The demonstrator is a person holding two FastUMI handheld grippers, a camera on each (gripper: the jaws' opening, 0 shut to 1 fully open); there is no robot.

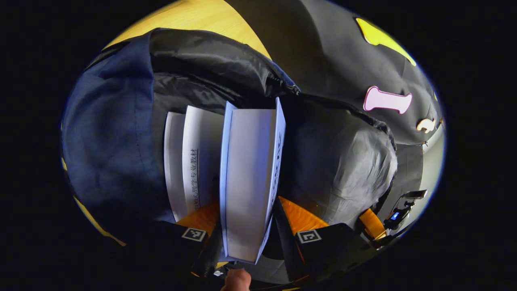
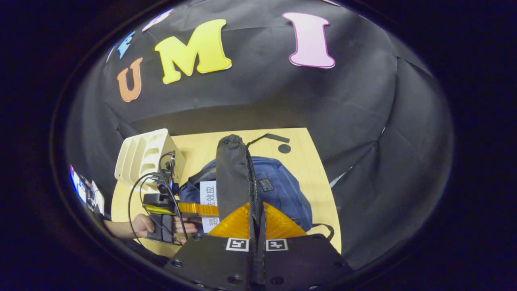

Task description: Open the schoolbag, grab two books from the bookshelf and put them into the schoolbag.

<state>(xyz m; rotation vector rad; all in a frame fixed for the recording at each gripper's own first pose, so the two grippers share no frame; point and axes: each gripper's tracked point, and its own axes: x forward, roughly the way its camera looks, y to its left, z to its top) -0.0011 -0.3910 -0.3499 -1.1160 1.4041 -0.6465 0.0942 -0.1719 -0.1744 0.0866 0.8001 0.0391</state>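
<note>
Wooden table (image 2: 311,169) | left claw (image 1: 246,238) pinching book (image 1: 248,182) inside schoolbag (image 2: 282,190) | right claw (image 2: 257,226) clamping bag flap (image 2: 232,178)

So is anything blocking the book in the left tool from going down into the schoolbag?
Nothing visible. The right tool holds the flap up, the schoolbag gapes, and the book sits beside the first book.

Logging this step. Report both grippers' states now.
Left gripper: shut on a white book over the open schoolbag.
Right gripper: shut on the schoolbag's flap.
</note>
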